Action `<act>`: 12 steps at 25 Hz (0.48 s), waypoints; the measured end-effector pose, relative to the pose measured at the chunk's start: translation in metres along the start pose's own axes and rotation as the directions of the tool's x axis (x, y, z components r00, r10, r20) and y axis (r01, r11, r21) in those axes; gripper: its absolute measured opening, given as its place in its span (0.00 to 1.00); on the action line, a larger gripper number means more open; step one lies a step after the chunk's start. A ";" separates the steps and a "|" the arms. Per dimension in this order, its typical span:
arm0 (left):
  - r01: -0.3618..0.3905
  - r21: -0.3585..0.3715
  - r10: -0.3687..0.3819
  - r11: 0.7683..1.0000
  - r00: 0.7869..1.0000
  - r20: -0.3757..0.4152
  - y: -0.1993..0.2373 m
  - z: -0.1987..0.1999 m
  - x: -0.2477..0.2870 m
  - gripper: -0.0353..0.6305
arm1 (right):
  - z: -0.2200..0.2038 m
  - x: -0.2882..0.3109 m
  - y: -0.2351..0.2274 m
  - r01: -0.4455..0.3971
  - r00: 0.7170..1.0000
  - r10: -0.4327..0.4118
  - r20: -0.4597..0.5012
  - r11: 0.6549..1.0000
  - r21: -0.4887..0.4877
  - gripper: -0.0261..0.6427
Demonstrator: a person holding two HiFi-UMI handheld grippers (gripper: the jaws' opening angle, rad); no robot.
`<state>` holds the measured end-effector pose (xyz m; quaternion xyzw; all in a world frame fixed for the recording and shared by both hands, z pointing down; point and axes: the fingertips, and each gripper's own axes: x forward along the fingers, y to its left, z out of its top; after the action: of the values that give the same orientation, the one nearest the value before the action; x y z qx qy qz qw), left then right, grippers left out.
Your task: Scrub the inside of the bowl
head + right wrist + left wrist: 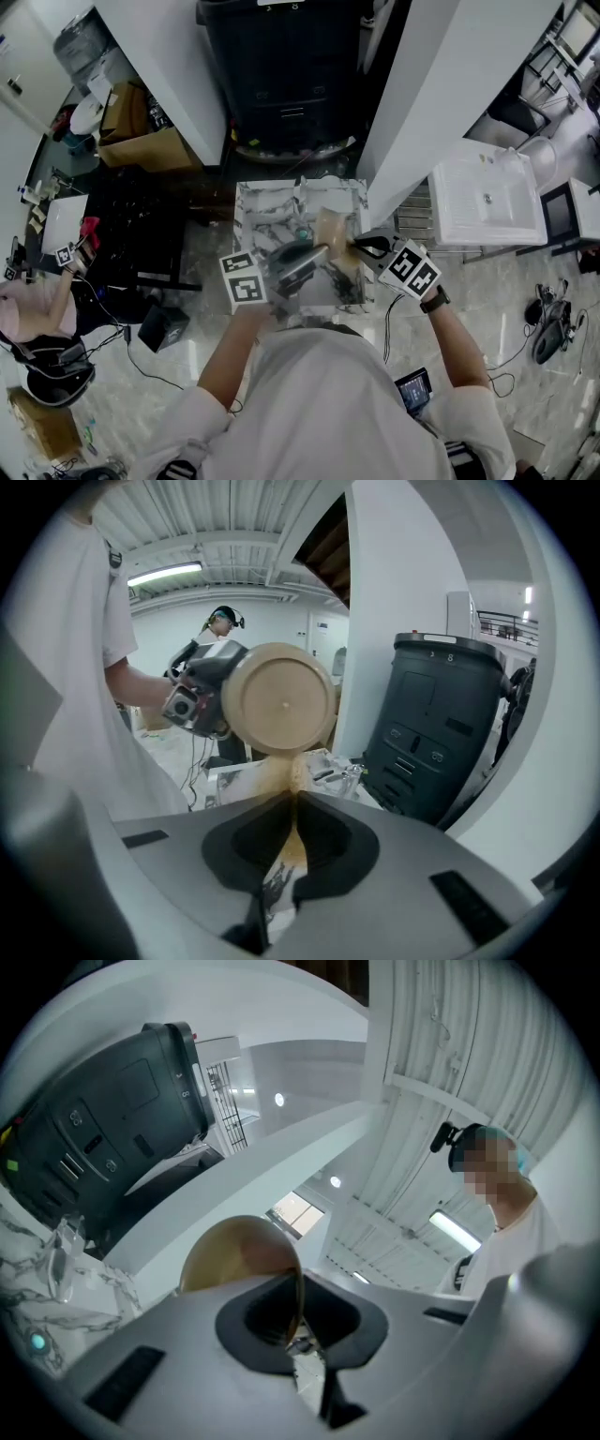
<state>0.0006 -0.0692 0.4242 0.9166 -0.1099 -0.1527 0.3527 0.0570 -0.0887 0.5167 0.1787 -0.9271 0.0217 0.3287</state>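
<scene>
Obs., both gripper views plus head view.

- Left gripper [295,1330]: jaws clenched on the rim of the bowl [234,1255]. The thin edge runs down between the pads. The rest of the bowl stands up beyond the jaw tips and a little to their left, tilted on edge, not resting on anything.
- Right gripper [292,832]: jaws pinched on a tan pad [286,778]. It is soft-looking, whether sponge or cloth I cannot tell. It sits between the pads and pokes out past the tips.
- Straight ahead of the right jaws, just above the pad's free end, is the bowl's flat underside. The pad's tip reaches the bowl's lower edge. Touching or only overlapping in line of sight: cannot tell.
- Head view: both grippers meet over the marble-patterned table [258,211], with the bowl between the two sets of jaws, held clear of the tabletop.

Progress (judgement):
- Done: bowl picked up and steadied; scrubbing pad in hand; the two brought together.
- Not shown: any contact of pad with the inner surface. From the right jaws only the outside base is visible, so the pad sits at the rim or outer side, not in the hollow.
- No foam, water or residue can be made out, so how clean the inside is stays unknown.
- Left to do: bring the pad over the rim into the hollow, or turn the bowl's mouth toward the right jaws, then work round the inside.
</scene>
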 end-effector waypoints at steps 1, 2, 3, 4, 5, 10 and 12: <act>-0.014 0.004 0.014 1.000 1.000 0.005 0.004 0.003 -0.002 0.08 | 0.000 -0.002 0.006 -0.014 1.000 0.014 -0.002 1.000 0.001 0.08; -0.027 0.007 0.027 1.000 1.000 0.009 0.008 0.005 -0.003 0.08 | 0.002 -0.004 0.011 -0.025 1.000 0.025 -0.002 1.000 0.000 0.08; -0.037 0.009 0.037 0.999 0.999 0.014 0.012 0.007 -0.006 0.08 | 0.005 -0.006 0.016 -0.032 0.999 0.032 0.000 0.999 -0.004 0.08; -0.046 0.011 0.046 0.999 0.999 0.017 0.014 0.009 -0.008 0.08 | 0.009 -0.008 0.020 -0.036 0.999 0.036 0.003 0.999 -0.013 0.08; -0.054 0.013 0.054 0.998 0.998 0.017 0.017 0.009 -0.010 0.08 | 0.013 -0.011 0.024 -0.039 0.999 0.039 0.007 0.999 -0.025 0.08; -0.087 0.026 0.087 0.996 0.996 -0.027 0.030 0.002 -0.014 0.08 | 0.042 -0.031 0.032 -0.029 0.998 0.033 0.055 0.996 -0.079 0.08; -0.083 0.014 0.083 0.996 0.996 -0.034 0.031 -0.002 -0.015 0.08 | 0.057 -0.039 0.027 -0.012 0.996 0.020 0.084 0.996 -0.094 0.08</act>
<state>-0.0152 -0.0857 0.4497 0.9160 -0.1428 -0.1212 0.3547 0.0412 -0.0601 0.4499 0.1563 -0.9416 -0.0265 0.2969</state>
